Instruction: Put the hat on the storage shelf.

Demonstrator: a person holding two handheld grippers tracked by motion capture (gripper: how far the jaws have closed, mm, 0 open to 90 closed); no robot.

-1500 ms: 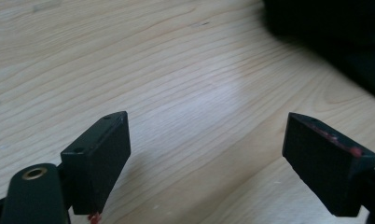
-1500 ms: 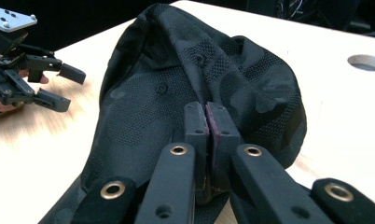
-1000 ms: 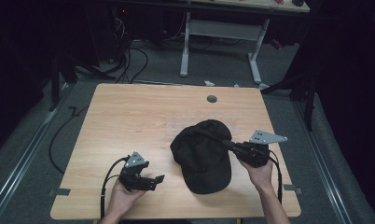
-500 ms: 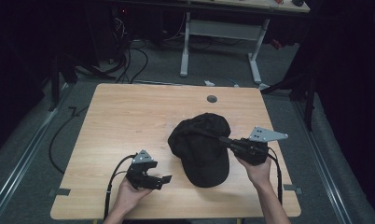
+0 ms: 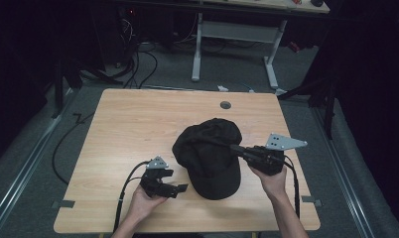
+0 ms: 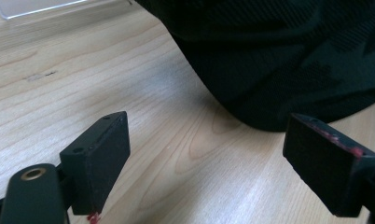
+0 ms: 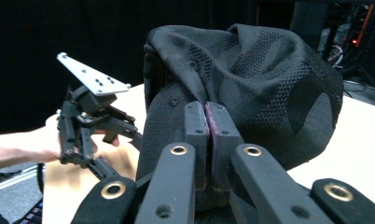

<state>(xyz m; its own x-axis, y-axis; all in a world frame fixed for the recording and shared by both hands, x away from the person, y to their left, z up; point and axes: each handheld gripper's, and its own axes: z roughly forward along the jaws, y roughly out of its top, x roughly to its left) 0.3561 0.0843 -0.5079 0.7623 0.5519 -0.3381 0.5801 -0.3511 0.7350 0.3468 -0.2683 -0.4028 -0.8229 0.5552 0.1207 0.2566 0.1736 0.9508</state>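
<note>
A black mesh cap (image 5: 210,153) lies on the wooden table (image 5: 138,129), its brim toward the person. My right gripper (image 5: 235,148) comes in from the right and is shut on the cap's side fabric; in the right gripper view the pads (image 7: 205,109) meet against the cap (image 7: 251,70). My left gripper (image 5: 180,188) sits low by the table's near edge, just left of the brim, jaws open with nothing between them. In the left gripper view it (image 6: 209,140) frames bare wood, with the brim (image 6: 279,65) just beyond. The right gripper view shows the left gripper (image 7: 129,133) past the cap.
A round cable hole (image 5: 225,105) sits near the table's far edge. Beyond the table stand white desk legs (image 5: 197,49), with cables on the floor (image 5: 138,64). Cables trail from both grippers over the near edge.
My left gripper has slid right, closer to the cap's brim. The cap, held by the right gripper, has shifted slightly left and away.
</note>
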